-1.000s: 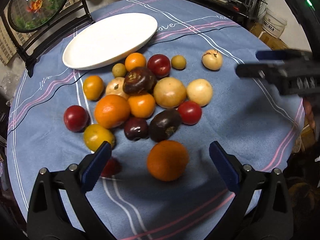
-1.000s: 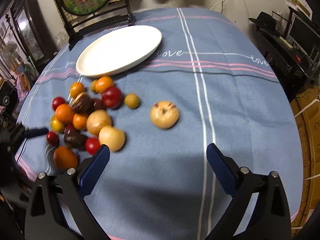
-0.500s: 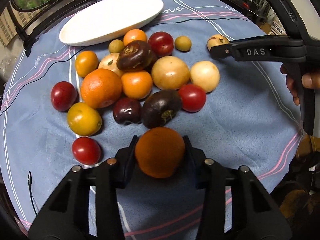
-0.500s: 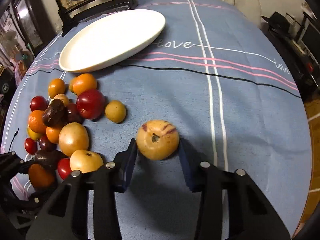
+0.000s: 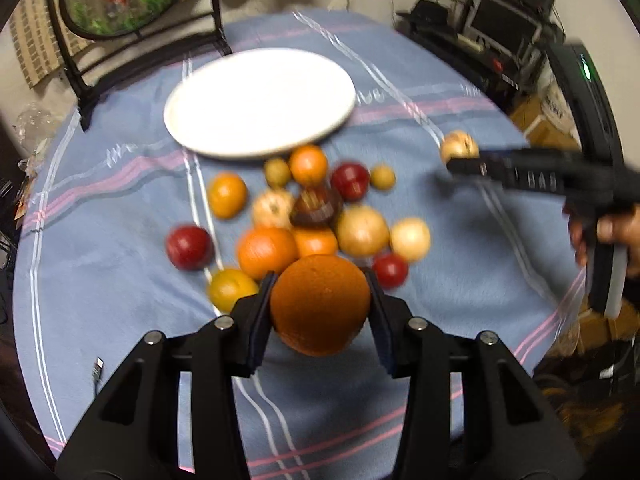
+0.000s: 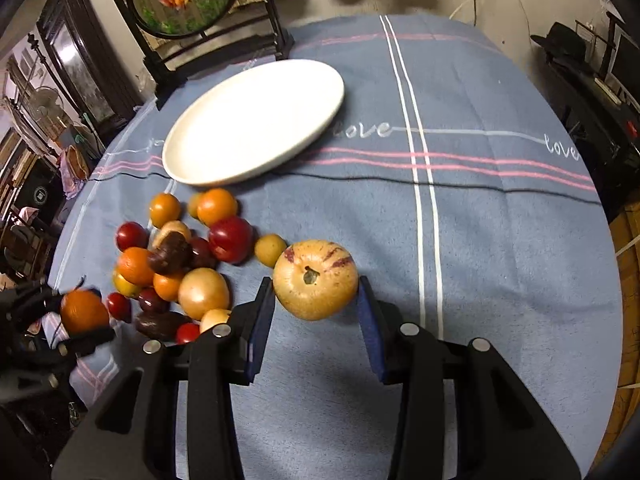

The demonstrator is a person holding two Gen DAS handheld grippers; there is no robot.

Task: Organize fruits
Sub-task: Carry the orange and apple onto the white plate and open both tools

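We find the left gripper clamped on a large orange, held clear of the cloth just short of the fruit pile. The right gripper pinches a yellow purple-streaked fruit likewise. The white plate lies beyond, bare. We judge both fruits round, firm and prone to roll; a grip across the widest girth suits, with moderate pressure.

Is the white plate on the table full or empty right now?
Empty. The white plate shows only bare white surface in both views; the loose fruit all lies on the tablecloth beside it.
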